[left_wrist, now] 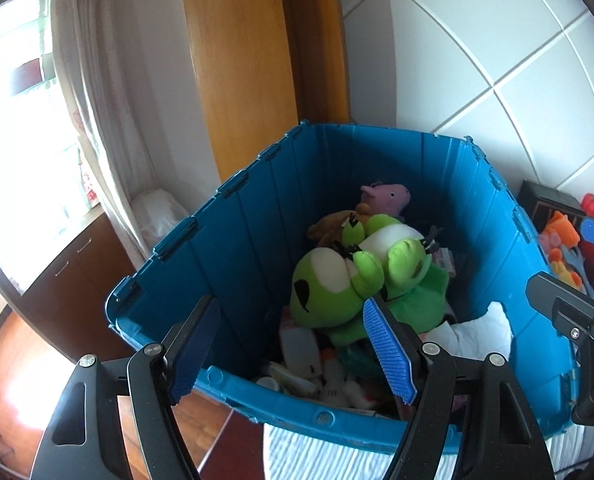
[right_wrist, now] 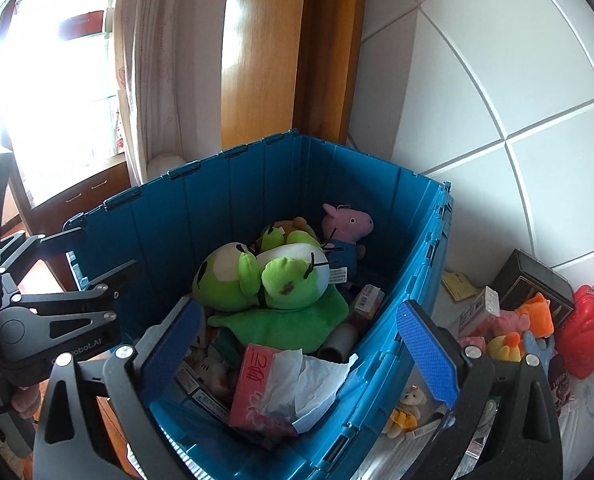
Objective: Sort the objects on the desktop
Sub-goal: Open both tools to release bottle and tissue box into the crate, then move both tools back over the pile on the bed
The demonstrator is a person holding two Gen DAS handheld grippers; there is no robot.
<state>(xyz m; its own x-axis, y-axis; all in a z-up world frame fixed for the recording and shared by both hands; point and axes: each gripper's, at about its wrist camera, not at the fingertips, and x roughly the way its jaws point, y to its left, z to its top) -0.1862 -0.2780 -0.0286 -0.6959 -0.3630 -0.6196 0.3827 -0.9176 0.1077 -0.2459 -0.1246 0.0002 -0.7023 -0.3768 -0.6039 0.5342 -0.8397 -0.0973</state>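
Green frog plush [left_wrist: 361,280] atop clutter in blue crate [left_wrist: 233,240]; left gripper [left_wrist: 293,350] fingers apart, empty.

daylight floods in from the window [right_wrist: 53,80] at the upper left of both frames, blown out white. your fisheye bends the wall tiles [left_wrist: 497,60] and blackens the corners; bin [left_wrist: 233,248] interior stays shadowed, focus sharp.

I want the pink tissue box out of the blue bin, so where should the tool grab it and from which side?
Probably across the narrow pink sides of the tissue box, coming straight down from above with the right tool, which is open over it. The box leans against the blue bin near wall, with loose tissue spilling from its top; avoid pinching only that.
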